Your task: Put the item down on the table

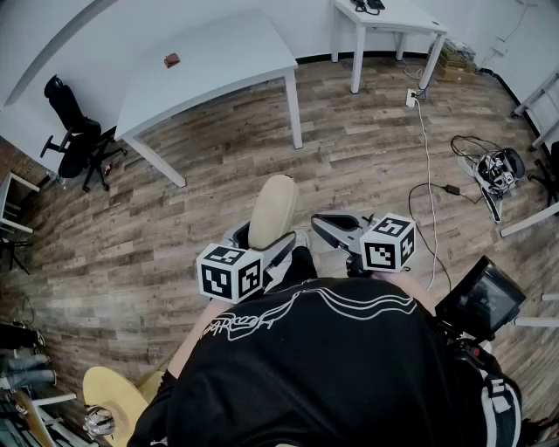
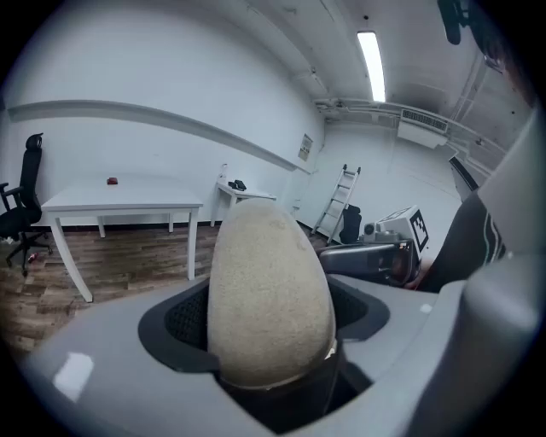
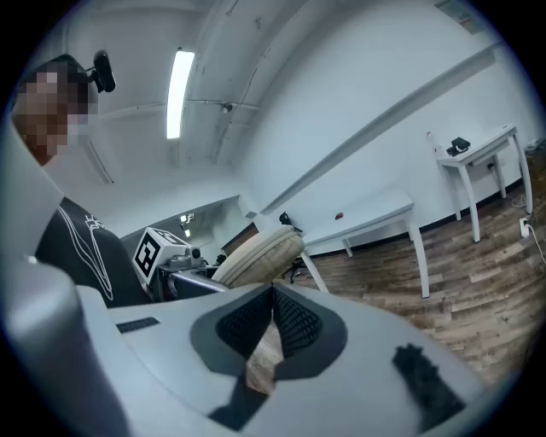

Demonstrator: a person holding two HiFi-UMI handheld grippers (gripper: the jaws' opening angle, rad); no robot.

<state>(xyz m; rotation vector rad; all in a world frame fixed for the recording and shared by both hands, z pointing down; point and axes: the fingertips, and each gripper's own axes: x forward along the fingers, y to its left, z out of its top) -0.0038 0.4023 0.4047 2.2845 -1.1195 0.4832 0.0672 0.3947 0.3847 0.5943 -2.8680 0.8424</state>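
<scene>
A beige, egg-shaped padded item (image 1: 272,208) stands upright between the jaws of my left gripper (image 1: 262,241), which is shut on its lower part and holds it in the air in front of the person's chest, above the wooden floor. In the left gripper view the item (image 2: 269,282) fills the middle and hides the space between the pads. My right gripper (image 1: 320,223) hovers just to the right of it, shut with nothing in it. In the right gripper view its pads meet at their tips (image 3: 273,294), and the item (image 3: 260,253) shows beyond. The white table (image 1: 218,65) stands well ahead.
A small red-brown object (image 1: 172,60) lies on that table. A second white table (image 1: 389,22) stands at the back right. A black office chair (image 1: 74,131) is at the left. Cables and devices (image 1: 489,170) lie on the floor at the right. A yellow seat (image 1: 113,395) sits by the person's left.
</scene>
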